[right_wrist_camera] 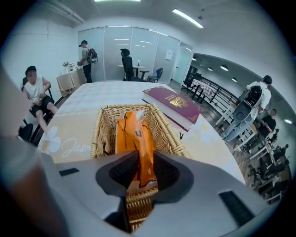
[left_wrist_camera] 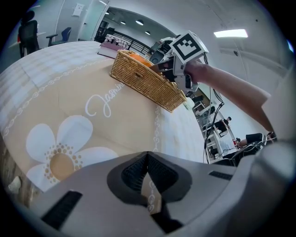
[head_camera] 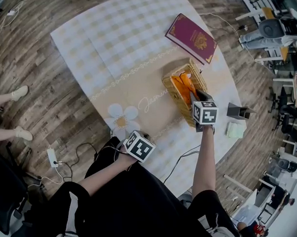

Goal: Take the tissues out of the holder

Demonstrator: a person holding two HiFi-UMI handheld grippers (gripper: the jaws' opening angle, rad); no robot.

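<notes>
In the basket [right_wrist_camera: 102, 134] to my right, my right gripper [right_wrist_camera: 138, 171] pinched the orange tissue pack [right_wrist_camera: 132, 134], not yet lifted out; my left gripper [left_wrist_camera: 148, 172] sat closed, empty.

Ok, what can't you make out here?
Number of orange tissue packs in the wicker basket: right gripper view, the right gripper, shut on one, covers the near end.
Lettering on the maroon book: too small, every view.
Basket contents, left gripper view: its wall hides most.
The grey object by the table edge: too small, head view.
</notes>
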